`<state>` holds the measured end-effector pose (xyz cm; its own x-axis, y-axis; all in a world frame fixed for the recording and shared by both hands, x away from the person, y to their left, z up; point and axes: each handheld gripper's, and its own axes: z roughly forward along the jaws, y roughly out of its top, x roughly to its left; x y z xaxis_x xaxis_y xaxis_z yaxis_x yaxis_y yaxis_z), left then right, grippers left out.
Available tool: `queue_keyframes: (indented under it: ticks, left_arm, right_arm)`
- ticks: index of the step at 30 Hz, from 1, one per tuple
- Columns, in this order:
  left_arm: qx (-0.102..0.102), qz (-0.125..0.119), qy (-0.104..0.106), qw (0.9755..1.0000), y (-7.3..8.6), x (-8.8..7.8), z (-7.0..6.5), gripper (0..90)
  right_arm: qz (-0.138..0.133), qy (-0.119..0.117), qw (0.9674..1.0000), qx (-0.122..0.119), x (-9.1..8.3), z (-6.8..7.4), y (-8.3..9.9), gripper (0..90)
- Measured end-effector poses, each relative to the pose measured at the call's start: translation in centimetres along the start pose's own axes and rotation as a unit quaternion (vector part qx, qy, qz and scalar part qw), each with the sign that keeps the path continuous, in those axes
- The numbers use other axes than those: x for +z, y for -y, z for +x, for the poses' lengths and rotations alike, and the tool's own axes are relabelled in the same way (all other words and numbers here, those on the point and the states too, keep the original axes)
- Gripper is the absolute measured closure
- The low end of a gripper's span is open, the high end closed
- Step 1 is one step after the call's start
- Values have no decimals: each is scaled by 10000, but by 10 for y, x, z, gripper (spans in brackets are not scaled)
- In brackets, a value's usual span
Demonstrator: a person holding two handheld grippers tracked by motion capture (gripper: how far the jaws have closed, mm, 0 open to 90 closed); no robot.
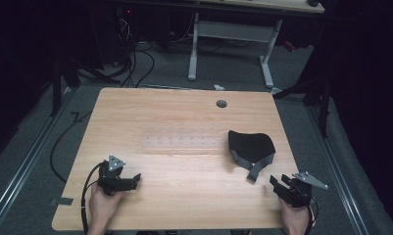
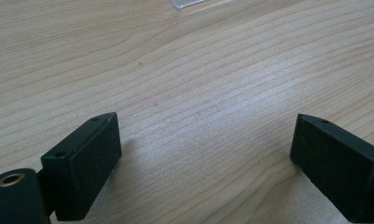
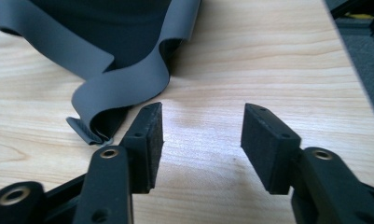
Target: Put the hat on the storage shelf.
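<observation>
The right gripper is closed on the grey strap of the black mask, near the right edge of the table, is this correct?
Not quite. The right gripper is near the table's right edge, but it is not closed on the grey strap. In the right gripper view its jaws stand apart over bare wood, and the strap of the black mask lies just beside the left jaw, not between them.

floor: grey carpet point(image 1: 32, 127) | furniture: white-legged desk point(image 1: 231, 32) (far end) | surroundings: dark
</observation>
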<state>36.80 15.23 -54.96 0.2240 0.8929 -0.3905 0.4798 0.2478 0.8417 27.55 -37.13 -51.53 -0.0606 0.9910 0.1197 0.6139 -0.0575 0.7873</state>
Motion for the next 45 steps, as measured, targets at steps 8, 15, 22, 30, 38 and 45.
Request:
queue_keyframes:
  ticks: [8, 15, 22, 30, 38, 45]
  left_arm:
    - [20, -32, 0, 10000, 0, 0, -1, 104]
    - [-2, -19, 8, 10000, 0, 0, 0, 113]
    - [11, -1, 6, 10000, 0, 0, 0, 115]
    - [-13, -59, 6, 10000, -1, 0, -1, 141]
    - [-4, -49, 5, 10000, 0, 0, -1, 140]
    - [-4, -49, 7, 10000, 0, 0, -1, 141]
  right_arm:
    - [-211, -191, 9995, 156, -1, 3, -5, 421]
    - [-36, -266, 9994, 225, 22, 12, -19, 401]
    - [-68, -86, 9997, 210, 34, 14, -34, 403]
    - [-21, -194, 9991, 381, 47, 8, -55, 405]
    - [-80, -317, 9969, 717, 66, -1, -56, 442]
    - [-102, -468, 9969, 631, 78, 3, -55, 519]
